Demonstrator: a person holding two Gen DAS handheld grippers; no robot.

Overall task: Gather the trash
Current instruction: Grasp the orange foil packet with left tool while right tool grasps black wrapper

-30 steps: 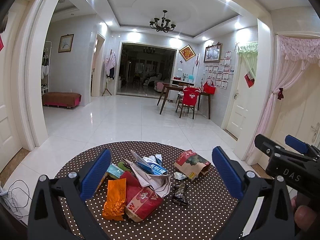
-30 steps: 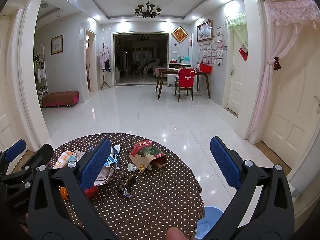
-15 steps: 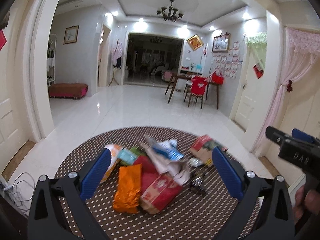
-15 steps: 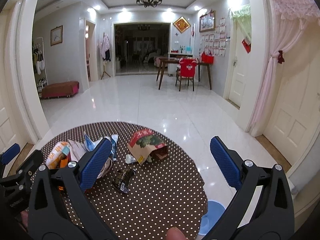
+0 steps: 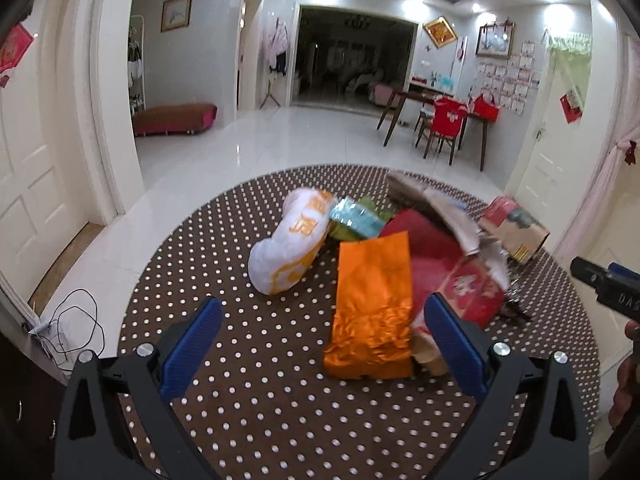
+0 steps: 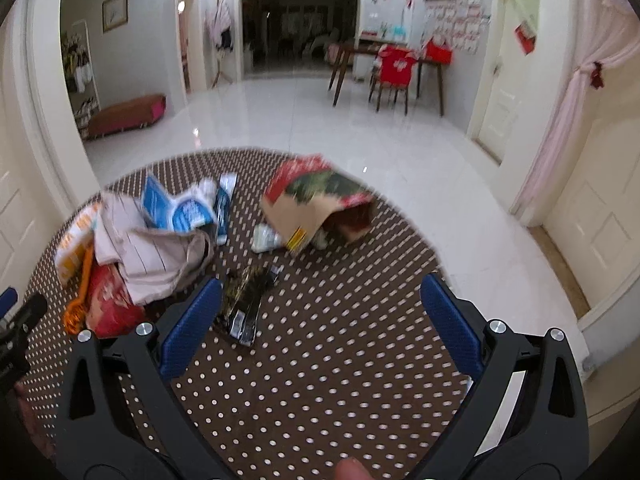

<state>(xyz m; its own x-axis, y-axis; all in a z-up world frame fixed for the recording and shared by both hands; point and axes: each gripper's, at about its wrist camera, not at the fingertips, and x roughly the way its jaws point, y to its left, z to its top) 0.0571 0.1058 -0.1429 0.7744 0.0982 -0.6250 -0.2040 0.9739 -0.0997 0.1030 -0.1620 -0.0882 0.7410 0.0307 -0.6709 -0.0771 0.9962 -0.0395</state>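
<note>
Left gripper (image 5: 320,334): it is spread wide and nothing is held. It is seen low over the near edge of the round tabletop (image 5: 280,408).

Right gripper (image 6: 320,320): it is spread wide too, and nothing is held. It is seen over the near right part of the tabletop.

Where the trash is: a pile is spread across the middle and far side of the tabletop. None is seen lifted yet.

Nearest to the left gripper: the orange foil bag (image 5: 372,304). It lies just ahead, a little toward the right finger. Its long side runs from the near edge to the far edge, so it is lined up with the fingers. Its near end is almost between the finger tips.

Beside it: a white and orange bag (image 5: 292,248) lies to the left, and a red bag (image 5: 452,280) is tucked partly under the right side.

Nearest to the right gripper: the black wrapper (image 6: 244,300). It lies just ahead, right by the left finger. Its long side runs near to far, tilted a bit.

Further off: a brown paper bag (image 6: 316,208) lies near the far edge, well apart from both grippers.

Things that hold other things: the brown paper bag lies on its side with its mouth open. What is inside cannot be told. No bin is seen in these views.

Likely next move: 1 bag is probably grabbed by each gripper, the orange foil bag first.
</note>
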